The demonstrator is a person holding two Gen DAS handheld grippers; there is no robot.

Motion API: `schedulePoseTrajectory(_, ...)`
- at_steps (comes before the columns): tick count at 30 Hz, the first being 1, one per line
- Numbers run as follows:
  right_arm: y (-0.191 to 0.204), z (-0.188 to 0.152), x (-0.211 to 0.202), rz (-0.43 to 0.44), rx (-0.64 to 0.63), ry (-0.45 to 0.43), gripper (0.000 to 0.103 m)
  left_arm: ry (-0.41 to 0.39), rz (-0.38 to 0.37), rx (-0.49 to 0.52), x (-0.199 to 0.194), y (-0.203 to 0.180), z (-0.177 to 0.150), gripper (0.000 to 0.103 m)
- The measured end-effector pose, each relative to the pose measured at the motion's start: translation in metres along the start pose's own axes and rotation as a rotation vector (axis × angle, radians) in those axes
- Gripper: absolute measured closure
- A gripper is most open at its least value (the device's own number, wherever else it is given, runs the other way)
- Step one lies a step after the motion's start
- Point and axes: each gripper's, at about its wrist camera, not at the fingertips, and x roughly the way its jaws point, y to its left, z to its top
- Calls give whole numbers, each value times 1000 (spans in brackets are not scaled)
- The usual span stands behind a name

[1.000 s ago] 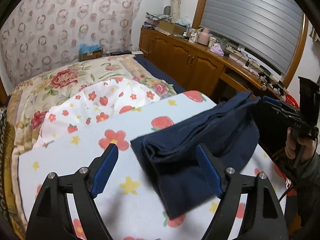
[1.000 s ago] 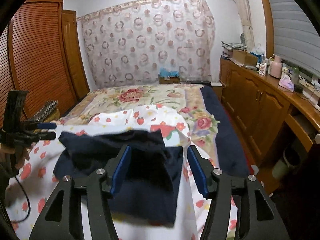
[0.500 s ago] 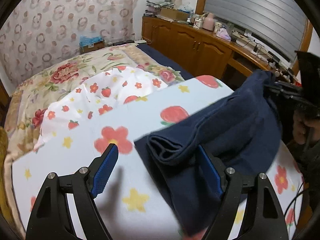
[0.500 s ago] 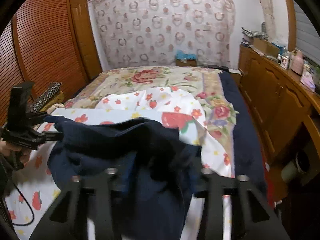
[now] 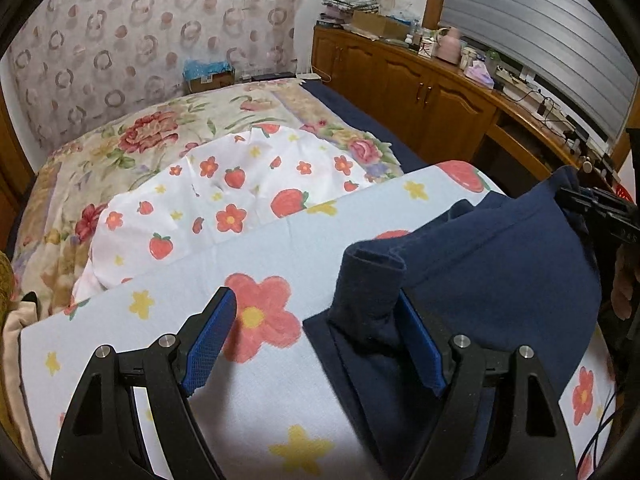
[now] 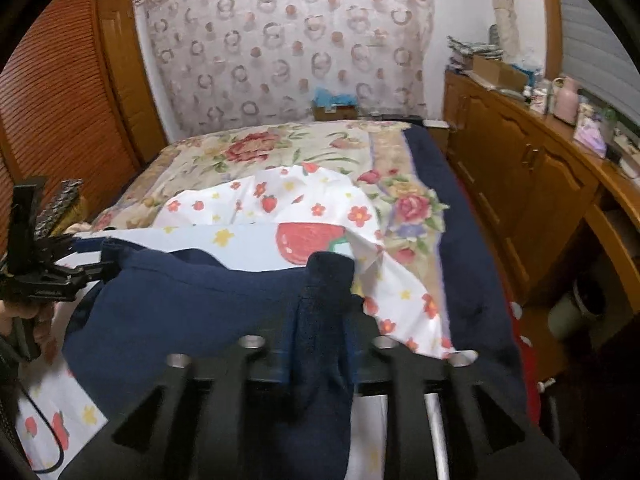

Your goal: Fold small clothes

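— What is your right gripper (image 6: 316, 336) doing?
— It is sitting low in the frame's centre, clenched on a bunched fold of the navy garment (image 6: 192, 312); its jaws have just been opening a little, with the cloth staying pinched between them.

— And your left gripper (image 5: 320, 344)?
— It is hanging released, jaws wide. The garment's rolled edge is brushing the right-hand pad while the left-hand pad is standing over the flowered sheet (image 5: 280, 256).

— Where is the garment lying?
— It is spreading across the lower right of the left view, on the sheet, in front of the floral bedspread (image 5: 160, 136).
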Motion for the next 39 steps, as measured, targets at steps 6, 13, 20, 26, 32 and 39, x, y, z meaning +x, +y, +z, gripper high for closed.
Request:
schedulePoseTrajectory(6,7,-9,3,3,3,25,37,22,-72,-38,0,0,-6,22)
schedulePoseTrajectory(13,2,-11,14,27,54,80,37,28,-139,-57,1,-6,-15,40)
schedulePoseTrajectory(20,-11,-10,24,110,109,114,37,20,-145,-52,3,-7,-14,42)
schedulePoseTrajectory(26,-13,-13,28,121,124,111,36,23,-203,-67,2,-7,-14,75)
schedulePoseTrajectory(32,-3,-17,21,151,103,96,57,-80,-146,38,-28,-32,-13,86)
schedulePoseTrajectory(39,9,-20,18,189,60,93,84,-174,-166,51,-70,-40,-7,87)
